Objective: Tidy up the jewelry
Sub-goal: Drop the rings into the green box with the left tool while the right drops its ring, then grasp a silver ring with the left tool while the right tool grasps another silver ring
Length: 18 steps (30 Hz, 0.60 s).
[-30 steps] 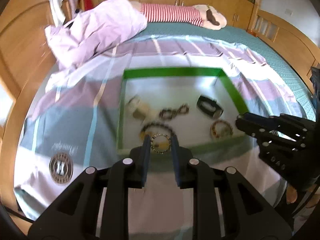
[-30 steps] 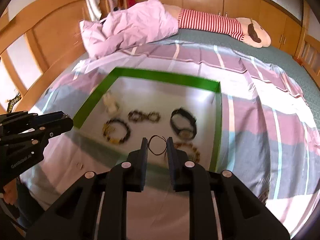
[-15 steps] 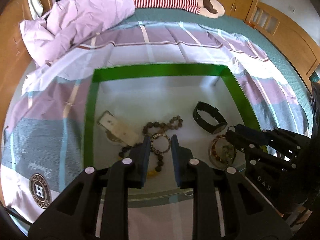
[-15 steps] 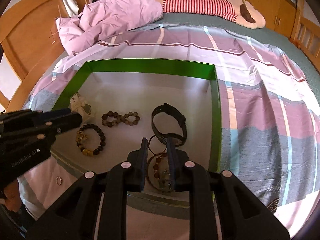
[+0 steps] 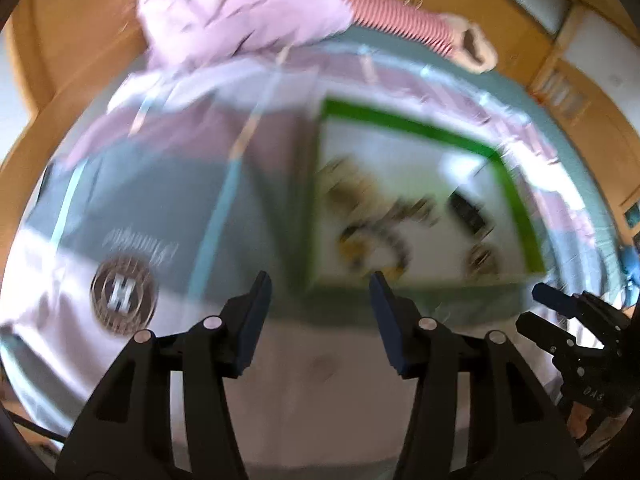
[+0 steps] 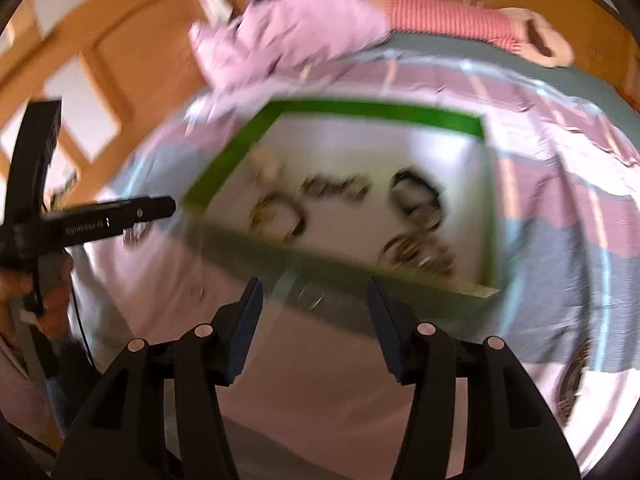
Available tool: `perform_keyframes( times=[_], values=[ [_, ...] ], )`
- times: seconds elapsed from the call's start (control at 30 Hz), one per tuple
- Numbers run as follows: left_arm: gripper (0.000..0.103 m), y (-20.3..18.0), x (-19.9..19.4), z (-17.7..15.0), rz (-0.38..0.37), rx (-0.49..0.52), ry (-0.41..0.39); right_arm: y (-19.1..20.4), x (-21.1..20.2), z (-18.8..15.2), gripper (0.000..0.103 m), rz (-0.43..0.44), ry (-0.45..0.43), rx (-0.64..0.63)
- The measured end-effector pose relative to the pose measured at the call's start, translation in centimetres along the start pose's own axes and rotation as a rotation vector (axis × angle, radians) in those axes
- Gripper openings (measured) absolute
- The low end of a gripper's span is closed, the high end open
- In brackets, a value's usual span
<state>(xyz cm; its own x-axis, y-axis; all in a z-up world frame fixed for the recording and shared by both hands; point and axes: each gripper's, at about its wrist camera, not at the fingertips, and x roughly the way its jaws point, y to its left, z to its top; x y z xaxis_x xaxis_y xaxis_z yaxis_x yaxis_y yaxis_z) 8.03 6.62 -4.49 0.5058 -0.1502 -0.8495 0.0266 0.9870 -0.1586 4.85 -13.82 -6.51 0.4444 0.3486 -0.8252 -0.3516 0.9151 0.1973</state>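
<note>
A green-rimmed white tray [image 5: 420, 128] [image 6: 380, 112] lies on the bed and holds several bracelets [image 5: 372, 240] [image 6: 276, 216] and a black watch [image 5: 466, 212] [image 6: 416, 192]. Both views are blurred by motion. My left gripper [image 5: 320, 292] is open and empty, pulled back in front of the tray's near left corner. My right gripper [image 6: 316, 300] is open and empty, in front of the tray's near wall. A small ring [image 6: 310, 294] lies on the sheet between its fingertips. The right gripper also shows at the left wrist view's right edge [image 5: 560, 308].
A striped purple and grey sheet [image 5: 140, 200] covers the bed, with a round logo [image 5: 122, 296]. A pink quilt [image 6: 288, 40] and a striped pillow [image 6: 444, 20] lie at the far end. Wooden panels [image 6: 100, 80] stand at the left.
Both grippers have opened and let go of their bracelets, which now lie in the tray. Both have pulled back out of the tray toward the near edge.
</note>
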Motion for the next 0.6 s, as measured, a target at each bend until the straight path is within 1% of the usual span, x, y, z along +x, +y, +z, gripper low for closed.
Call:
perform_keyframes(
  times=[0.1, 0.23, 0.33, 0.43, 0.47, 0.53, 0.57, 0.6],
  values=[
    [0.05, 0.8, 2.0, -2.3, 0.019, -0.006, 0.073, 1.2, 3.0, -0.5, 0.053, 0.007, 0.052, 0.007],
    [0.052, 0.2, 3.2, -4.1, 0.022, 0.015, 0.111, 1.7, 5.7, -0.6, 0.053, -0.049, 0.081, 0.042],
    [0.052, -0.6, 3.8, -4.8, 0.03, 0.057, 0.121, 1.4, 6.4, -0.6, 0.053, -0.057, 0.075, 0.059],
    [0.052, -0.9, 4.3, -5.4, 0.026, 0.073, 0.13, 1.4, 6.7, -0.2, 0.053, -0.062, 0.037, 0.054],
    [0.05, -0.9, 4.4, -5.5, 0.022, 0.073, 0.134, 1.4, 6.8, -0.1, 0.053, -0.049, 0.029, 0.052],
    [0.048, -1.1, 4.6, -5.6, 0.02, 0.075, 0.138, 1.7, 7.0, 0.0, 0.046, 0.002, 0.024, 0.039],
    [0.047, -1.0, 4.7, -5.6, 0.018, 0.076, 0.139, 1.8, 7.2, -0.1, 0.037, 0.024, 0.034, 0.025],
    [0.047, -1.0, 4.7, -5.7, 0.013, 0.078, 0.141, 1.9, 7.1, -0.2, 0.032, 0.03, 0.046, 0.009]
  ],
)
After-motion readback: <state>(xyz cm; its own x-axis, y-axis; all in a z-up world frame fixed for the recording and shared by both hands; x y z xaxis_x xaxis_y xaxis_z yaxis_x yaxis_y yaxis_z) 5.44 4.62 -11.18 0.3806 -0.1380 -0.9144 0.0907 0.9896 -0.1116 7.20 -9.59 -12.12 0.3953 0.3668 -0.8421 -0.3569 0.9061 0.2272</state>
